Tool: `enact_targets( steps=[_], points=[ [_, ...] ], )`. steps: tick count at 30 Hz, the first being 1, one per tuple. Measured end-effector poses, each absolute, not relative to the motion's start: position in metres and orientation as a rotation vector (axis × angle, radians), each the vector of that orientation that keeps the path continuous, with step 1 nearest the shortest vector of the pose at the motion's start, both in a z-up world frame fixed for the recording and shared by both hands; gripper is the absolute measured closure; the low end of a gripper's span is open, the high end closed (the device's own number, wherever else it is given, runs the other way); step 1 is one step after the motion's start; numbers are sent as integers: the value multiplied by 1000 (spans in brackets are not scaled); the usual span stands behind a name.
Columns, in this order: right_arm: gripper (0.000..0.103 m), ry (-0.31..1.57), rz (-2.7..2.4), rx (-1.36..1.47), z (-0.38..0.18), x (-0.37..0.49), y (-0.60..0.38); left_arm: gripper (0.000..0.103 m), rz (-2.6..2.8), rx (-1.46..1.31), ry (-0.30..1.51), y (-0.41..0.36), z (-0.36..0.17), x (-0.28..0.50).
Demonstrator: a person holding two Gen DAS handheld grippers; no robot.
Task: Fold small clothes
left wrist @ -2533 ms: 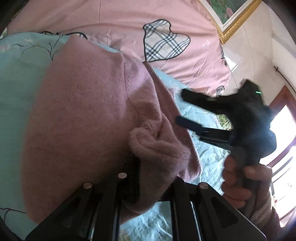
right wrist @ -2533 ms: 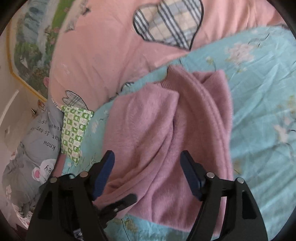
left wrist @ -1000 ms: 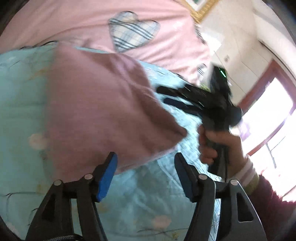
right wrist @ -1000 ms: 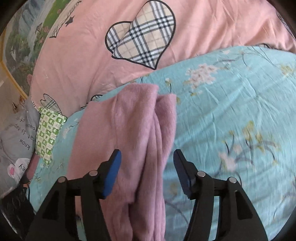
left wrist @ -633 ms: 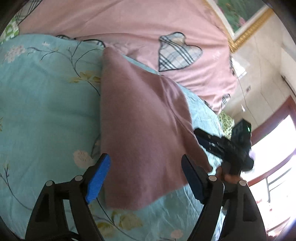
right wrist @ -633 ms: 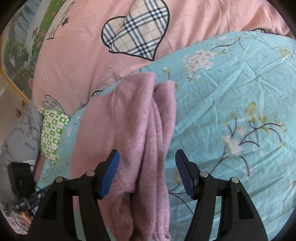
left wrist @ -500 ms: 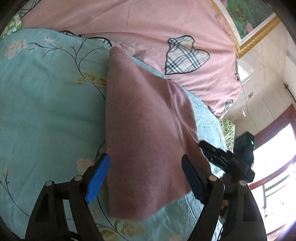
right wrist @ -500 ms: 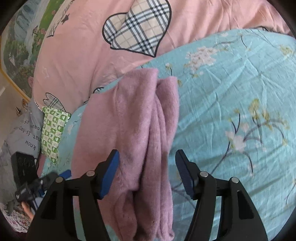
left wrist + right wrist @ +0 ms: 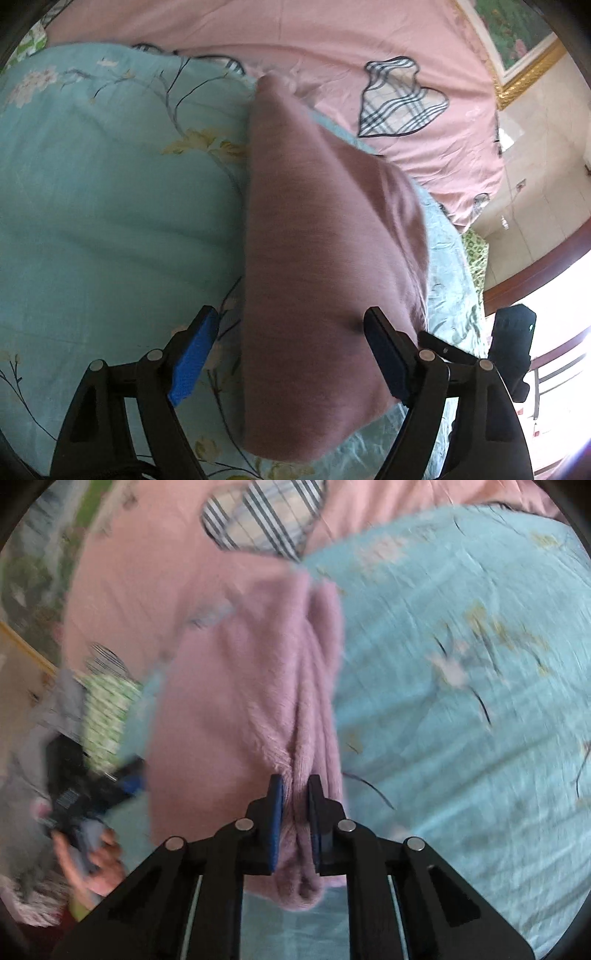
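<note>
A folded pink knit sweater (image 9: pixel 325 258) lies on the turquoise floral quilt (image 9: pixel 110 221). My left gripper (image 9: pixel 290 321) is open, its blue pads on either side of the sweater's near end without touching it. Past its right finger the right gripper's black body (image 9: pixel 513 343) shows. In the right wrist view, which is blurred, my right gripper (image 9: pixel 295 786) is closing, and its pads pinch the bunched folded edge of the sweater (image 9: pixel 240 701). The left gripper (image 9: pixel 110 782) and the hand (image 9: pixel 96 864) holding it appear at the far left.
A pink sheet with plaid hearts (image 9: pixel 332 48) covers the bed beyond the quilt. A green patterned pillow (image 9: pixel 107 709) lies at the bed's side. A gold-framed picture (image 9: pixel 517 44) hangs on the wall, and a bright window (image 9: pixel 554 314) is at the right.
The right gripper's jaws have closed on the sweater's folded edge. The left gripper, which earlier let go of the sleeve, has moved in so the sweater's end lies between its wide fingers.
</note>
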State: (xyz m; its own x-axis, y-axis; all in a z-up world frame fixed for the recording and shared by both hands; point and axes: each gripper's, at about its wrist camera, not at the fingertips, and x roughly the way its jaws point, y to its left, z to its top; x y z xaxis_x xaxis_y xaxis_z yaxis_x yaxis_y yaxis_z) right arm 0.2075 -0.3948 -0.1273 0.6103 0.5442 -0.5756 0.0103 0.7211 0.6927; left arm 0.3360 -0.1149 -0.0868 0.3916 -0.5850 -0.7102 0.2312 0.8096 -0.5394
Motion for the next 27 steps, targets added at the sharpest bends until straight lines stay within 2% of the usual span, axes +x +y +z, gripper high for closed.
enact_targets(
  steps=[3,5,6,7,8,13,20,21,23,24,25,27],
  points=[
    [81,839,354,732,-126,207,-397,21,-537,-399,1051,-112,-89,340],
    [60,816,340,727,-117,206,-400,21,-534,-392,1050,-113,-88,342],
    [39,795,333,720,-111,208,-401,21,-537,-386,1052,-116,-88,345],
    [29,767,328,714,-106,212,-402,21,-540,-382,1054,-118,-87,347],
    [28,747,329,714,-102,215,-403,20,-544,-372,1055,-121,-87,350],
    [28,741,366,776,-104,253,-410,13,-530,-343,1065,-132,-92,369],
    [28,784,460,874,-139,293,-409,14,-570,-450,1058,-136,-117,390],
    [29,760,480,906,-144,295,-408,16,-570,-452,1049,-137,-119,391],
    [57,768,499,903,-146,298,-403,42,-607,-465,1040,-140,-118,391],
    [67,805,558,913,-150,300,-397,45,-615,-470,1047,-141,-116,390],
    [70,807,552,930,-150,298,-394,52,-616,-465,1040,-141,-113,388],
    [73,785,545,916,-140,289,-391,59,-643,-468,1013,-137,-102,379]
  ],
)
